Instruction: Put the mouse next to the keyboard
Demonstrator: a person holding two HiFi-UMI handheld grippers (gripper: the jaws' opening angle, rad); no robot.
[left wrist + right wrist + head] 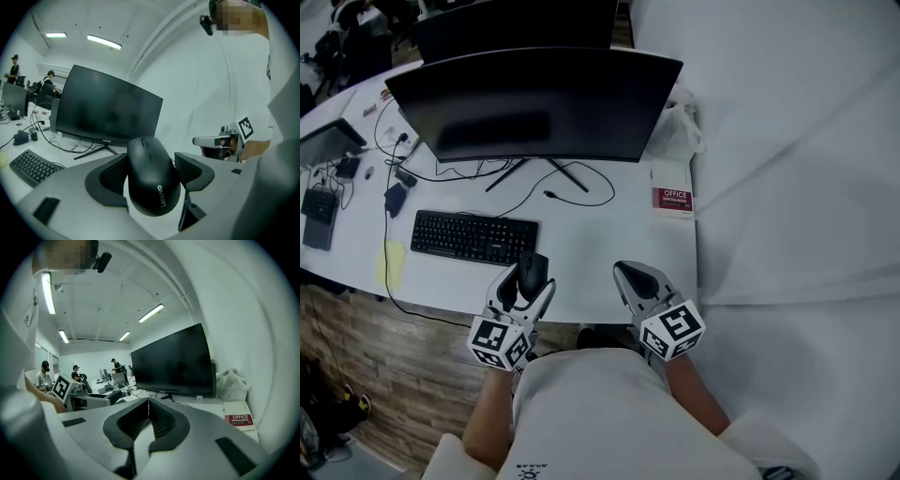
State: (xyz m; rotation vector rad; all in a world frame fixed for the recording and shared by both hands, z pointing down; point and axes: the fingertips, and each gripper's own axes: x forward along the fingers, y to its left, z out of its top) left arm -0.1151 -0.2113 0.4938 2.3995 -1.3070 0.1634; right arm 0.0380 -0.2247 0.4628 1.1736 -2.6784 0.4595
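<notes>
A black Lenovo mouse (152, 176) sits clamped between the dark pads of my left gripper (530, 283), held above the white desk's front edge. In the head view the mouse (532, 273) is just right of and nearer than the black keyboard (473, 236), a short gap away. From the left gripper view the keyboard (33, 165) lies at the lower left. My right gripper (637, 281) hovers over the desk to the right, its jaws closed tip to tip on nothing (148, 405).
A large curved black monitor (534, 101) stands behind the keyboard, its stand and cables (548, 178) on the desk. A red-and-white office book (672, 199) and a white plastic bag (677, 131) sit at the right. A yellow note (391, 262) lies left of the keyboard. People sit at far desks.
</notes>
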